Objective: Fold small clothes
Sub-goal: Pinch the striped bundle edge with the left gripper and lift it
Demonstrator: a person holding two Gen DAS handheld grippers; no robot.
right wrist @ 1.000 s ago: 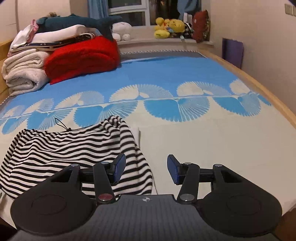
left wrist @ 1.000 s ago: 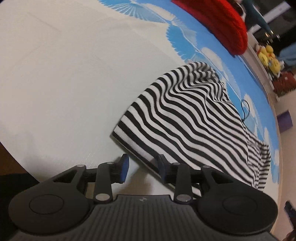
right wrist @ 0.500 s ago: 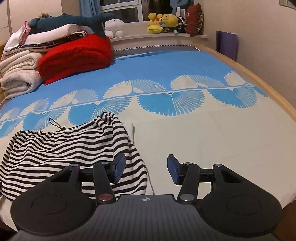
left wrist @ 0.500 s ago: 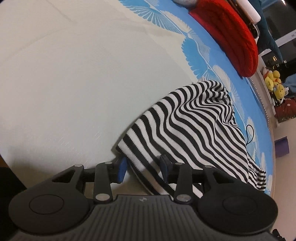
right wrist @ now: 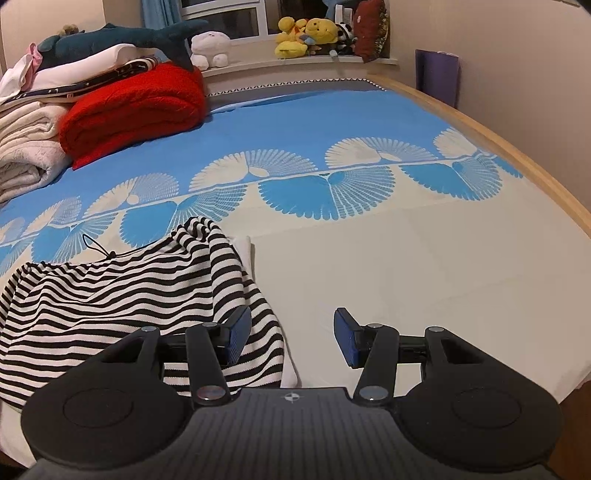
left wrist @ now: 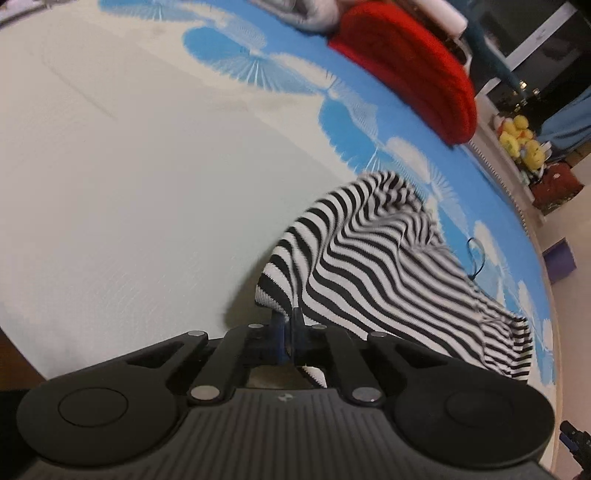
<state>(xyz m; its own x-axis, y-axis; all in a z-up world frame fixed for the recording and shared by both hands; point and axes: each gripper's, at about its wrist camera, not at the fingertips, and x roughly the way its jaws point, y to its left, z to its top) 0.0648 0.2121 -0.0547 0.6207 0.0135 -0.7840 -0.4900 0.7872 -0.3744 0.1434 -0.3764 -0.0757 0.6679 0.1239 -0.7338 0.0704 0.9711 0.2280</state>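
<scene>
While the left gripper (left wrist: pixel 287 332) has its two blue pads pressed together on the near corner of the striped garment (left wrist: pixel 388 266), that corner is raised off the bed sheet (left wrist: pixel 129 184) and the knit drapes down from it in soft ripples. Seen from the other side, the striped garment (right wrist: pixel 122 291) lies crumpled on the cream part of the bed sheet (right wrist: pixel 424 266), its far edge reaching the band of blue fan shapes, with a thin black cord (right wrist: pixel 96 246) looping out beyond that edge. A small white cloth (right wrist: pixel 244 251) peeks out from under the garment's far side. The right gripper (right wrist: pixel 291 338) hangs with its pads spread wide and nothing between them; its left pad sits over the garment's hem, though whether it touches the fabric is hard to tell. Well beyond the garment, a folded red blanket (right wrist: pixel 136 107) rests beside a stack of pale bedding (right wrist: pixel 26 147), and yellow plush toys (right wrist: pixel 306 35) sit on the window ledge.
</scene>
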